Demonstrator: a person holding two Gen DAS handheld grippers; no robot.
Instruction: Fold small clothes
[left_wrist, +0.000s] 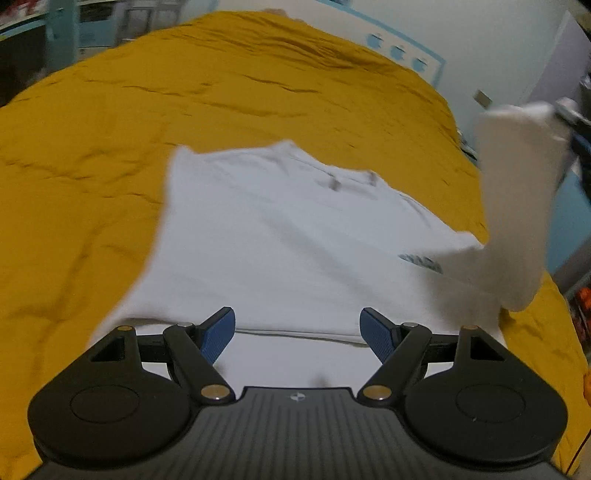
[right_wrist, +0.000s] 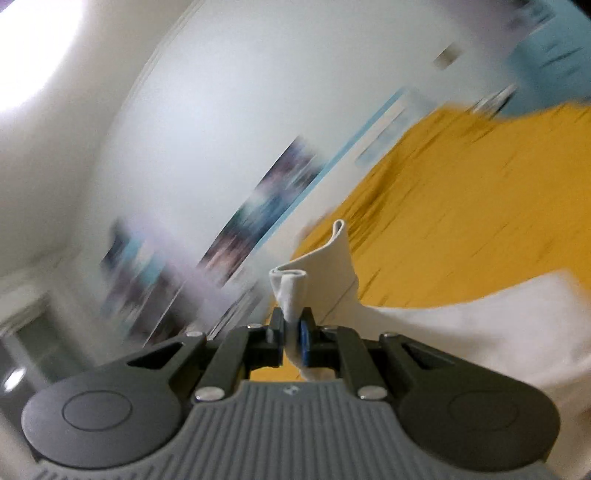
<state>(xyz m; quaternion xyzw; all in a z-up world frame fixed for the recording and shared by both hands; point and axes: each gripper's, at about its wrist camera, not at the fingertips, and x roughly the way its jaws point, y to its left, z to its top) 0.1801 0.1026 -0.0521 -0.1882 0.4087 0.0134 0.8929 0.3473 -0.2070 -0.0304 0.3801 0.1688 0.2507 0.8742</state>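
A white T-shirt (left_wrist: 280, 236) lies spread on the mustard-yellow bedspread (left_wrist: 184, 92), its neckline toward the far side. My left gripper (left_wrist: 297, 332) hovers open over the shirt's near hem, with nothing between its blue pads. At the right of the left wrist view, a sleeve (left_wrist: 517, 206) of the shirt is lifted high off the bed. My right gripper (right_wrist: 293, 332) is shut on that bunched white sleeve fabric (right_wrist: 321, 258), which sticks up past the pads. The rest of the shirt (right_wrist: 480, 332) trails away to the lower right, blurred.
The yellow bedspread (right_wrist: 461, 203) fills the bed around the shirt. A pale wall with a blue-trimmed panel (left_wrist: 399, 48) stands behind the bed. Blurred furniture and pictures (right_wrist: 266, 206) line the wall in the right wrist view. Teal shelving (left_wrist: 74, 29) is at the far left.
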